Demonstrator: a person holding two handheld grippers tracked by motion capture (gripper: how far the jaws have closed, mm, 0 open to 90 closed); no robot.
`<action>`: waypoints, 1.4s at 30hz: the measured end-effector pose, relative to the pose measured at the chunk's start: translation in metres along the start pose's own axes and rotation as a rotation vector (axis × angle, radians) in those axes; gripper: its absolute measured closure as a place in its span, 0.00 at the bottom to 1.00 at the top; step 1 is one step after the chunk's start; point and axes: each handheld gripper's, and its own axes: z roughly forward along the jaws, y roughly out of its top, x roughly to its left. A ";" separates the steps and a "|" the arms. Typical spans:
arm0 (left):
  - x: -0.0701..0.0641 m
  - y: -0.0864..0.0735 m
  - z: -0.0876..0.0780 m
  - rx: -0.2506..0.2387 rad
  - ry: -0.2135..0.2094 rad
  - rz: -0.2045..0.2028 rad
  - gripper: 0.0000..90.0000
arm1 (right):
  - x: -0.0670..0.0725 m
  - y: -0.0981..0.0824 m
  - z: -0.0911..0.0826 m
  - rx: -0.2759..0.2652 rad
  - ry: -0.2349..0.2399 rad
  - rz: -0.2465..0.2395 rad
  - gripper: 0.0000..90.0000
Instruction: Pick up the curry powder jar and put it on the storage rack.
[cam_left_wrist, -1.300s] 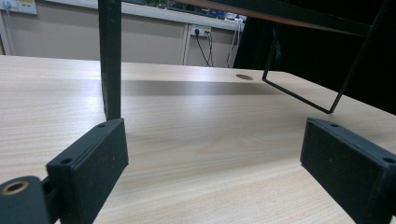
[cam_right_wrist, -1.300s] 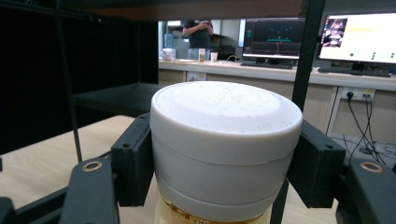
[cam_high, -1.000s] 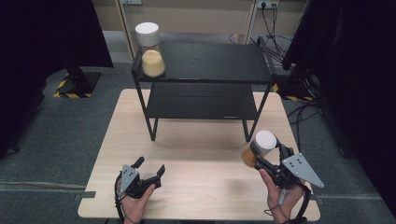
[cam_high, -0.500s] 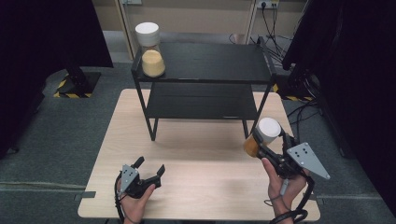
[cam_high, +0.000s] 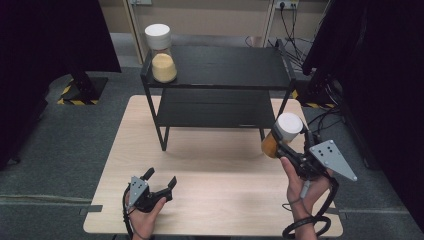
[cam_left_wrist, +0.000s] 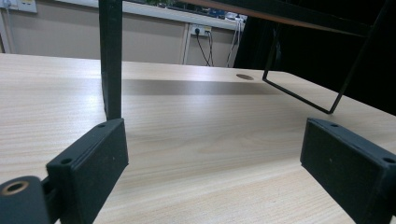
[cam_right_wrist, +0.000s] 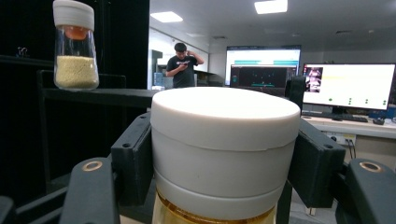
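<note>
A white-lidded jar (cam_high: 281, 136) with an amber fill is seen clamped in the right gripper (cam_high: 287, 150), held clear of the wooden table (cam_high: 220, 165) just off the front right leg of the black two-tier shelf (cam_high: 220, 80). In the right gripper view, the jar's broad white lid (cam_right_wrist: 225, 140) is pressed from both sides by the black jaws, which are closed hard against it just below its top rim, while the amber contents are glimpsed underneath. The jar is tilted, its lid turned toward the shelf and its base toward the hand (cam_high: 302, 192) that carries the gripper.

A second jar (cam_high: 161, 54), white-capped and partly filled with pale yellow grains, is left standing upright on the shelf's top tier, at its far left corner. It is also caught in the right gripper view, up at the left on the shelf's dark edge.

The left gripper (cam_high: 159, 183) is rested low on the table, well in front of the shelf and toward its left side. Its jaws are spread wide apart and nothing is held between them; bare wood grain is seen between the two pads in the left gripper view, with a shelf leg (cam_left_wrist: 111, 60) rising just beyond the one at the left.
</note>
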 end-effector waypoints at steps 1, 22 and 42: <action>0.000 0.000 0.000 0.000 0.000 -0.001 0.07 | 0.000 0.001 0.001 -0.001 0.000 0.001 0.37; 0.000 0.000 0.000 0.000 0.001 -0.002 0.07 | -0.002 0.027 0.026 -0.045 -0.011 0.006 0.38; 0.001 0.000 0.000 0.001 -0.002 -0.004 0.07 | -0.002 0.048 0.051 -0.057 -0.009 0.009 0.38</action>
